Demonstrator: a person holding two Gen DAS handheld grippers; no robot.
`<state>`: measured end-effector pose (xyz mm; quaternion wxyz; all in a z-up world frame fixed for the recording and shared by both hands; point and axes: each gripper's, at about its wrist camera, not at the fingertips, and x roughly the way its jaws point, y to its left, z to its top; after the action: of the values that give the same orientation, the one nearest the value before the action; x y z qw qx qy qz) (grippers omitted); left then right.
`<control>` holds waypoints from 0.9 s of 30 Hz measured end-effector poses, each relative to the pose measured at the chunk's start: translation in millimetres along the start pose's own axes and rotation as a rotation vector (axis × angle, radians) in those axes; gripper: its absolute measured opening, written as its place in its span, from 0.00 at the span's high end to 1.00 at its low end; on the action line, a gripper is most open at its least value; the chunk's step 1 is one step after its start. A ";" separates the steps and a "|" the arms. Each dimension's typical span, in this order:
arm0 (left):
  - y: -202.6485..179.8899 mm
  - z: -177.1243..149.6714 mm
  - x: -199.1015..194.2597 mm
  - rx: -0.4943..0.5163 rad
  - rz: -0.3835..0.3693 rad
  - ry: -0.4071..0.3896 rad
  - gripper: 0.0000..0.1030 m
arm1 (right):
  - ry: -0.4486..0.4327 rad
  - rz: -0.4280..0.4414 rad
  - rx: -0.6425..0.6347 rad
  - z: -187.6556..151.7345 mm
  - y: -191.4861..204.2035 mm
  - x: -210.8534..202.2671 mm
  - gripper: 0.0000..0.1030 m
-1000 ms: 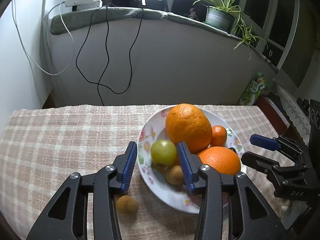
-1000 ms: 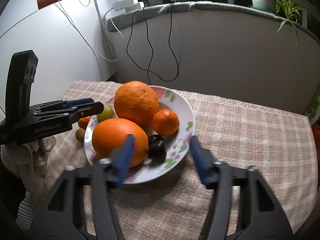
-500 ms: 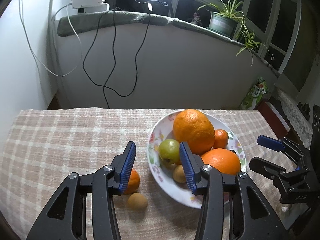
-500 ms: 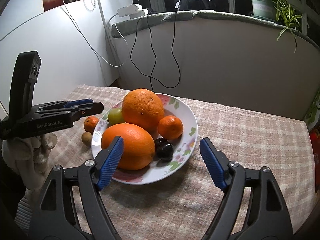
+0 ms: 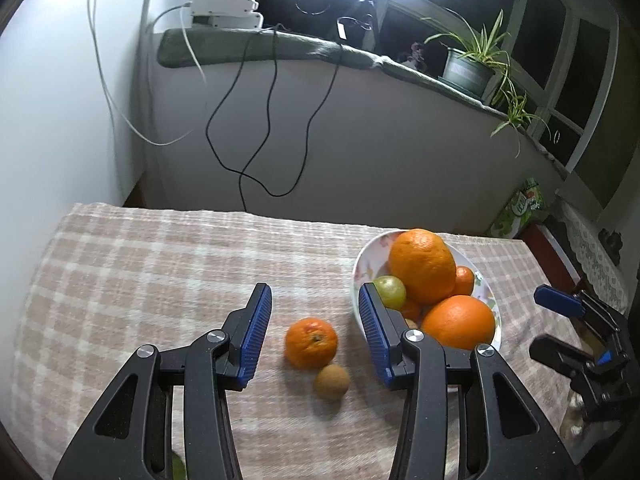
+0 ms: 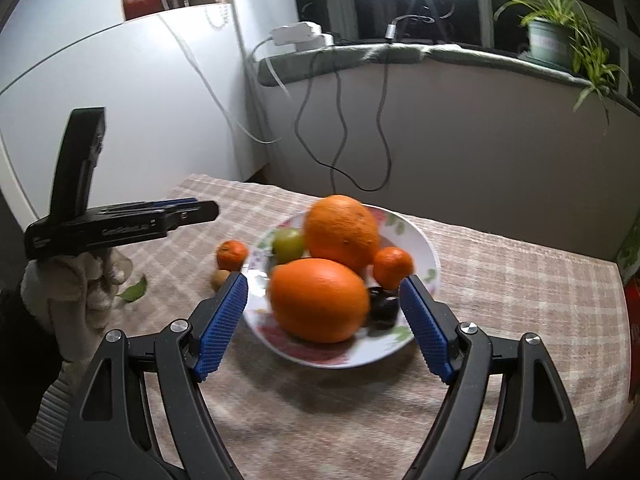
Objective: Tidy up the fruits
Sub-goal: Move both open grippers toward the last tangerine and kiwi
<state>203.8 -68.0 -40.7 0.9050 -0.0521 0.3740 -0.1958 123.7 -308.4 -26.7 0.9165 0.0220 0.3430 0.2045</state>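
Resting on the checked tablecloth (image 5: 132,280), the flowered plate (image 6: 424,248) sits toward the table's right edge in the left wrist view and holds most of the fruit. Count on plate: two large oranges, one green fruit (image 6: 288,243), one small mandarin (image 6: 393,266), and dark fruits (image 6: 382,307) at the near rim, their number unclear. The rear orange (image 6: 341,233) stands with its long axis roughly upright; the front orange (image 6: 319,300) lies with its long axis across the plate, side to side. Off the plate, on the cloth just beside its left rim: one loose mandarin (image 5: 311,343), stem scar facing the camera, and one small brown fruit (image 5: 331,381) nearly touching it on the near side. Left gripper (image 5: 315,332): jaws partly spread, nothing between the pads; the loose mandarin lies on the cloth beyond and between them. Right gripper (image 6: 323,324): jaws spread wide, pads clear of the front orange seen between them, nothing pinched. Right wrist view alone shows the dark fruits, a green leaf (image 6: 134,292) on the cloth near the table's left edge, and the gloved hand (image 6: 72,300) holding the left gripper. Left wrist view alone shows further fruit tucked between the green fruit and the front orange, partly hidden by the gripper finger, kind unclear.
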 end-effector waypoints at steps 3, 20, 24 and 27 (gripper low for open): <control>6.2 -0.6 -3.1 -0.007 0.002 -0.002 0.57 | -0.003 0.019 -0.022 -0.1 14.5 -1.1 0.22; 26.7 -13.6 2.9 -0.043 -0.019 0.057 0.57 | 0.078 0.188 0.003 -19.3 79.9 27.1 0.52; 26.4 -17.3 5.2 -0.034 -0.048 0.065 0.57 | 0.128 0.200 0.048 -24.4 86.7 49.9 0.56; 28.9 -18.6 7.7 -0.043 -0.069 0.072 0.57 | 0.148 0.177 0.048 -26.9 93.3 62.2 0.60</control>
<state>204.9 -43.6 -66.1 0.8822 -0.0773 0.4086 -0.2208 115.4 -201.5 -68.9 0.8662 0.0587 0.4114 0.2775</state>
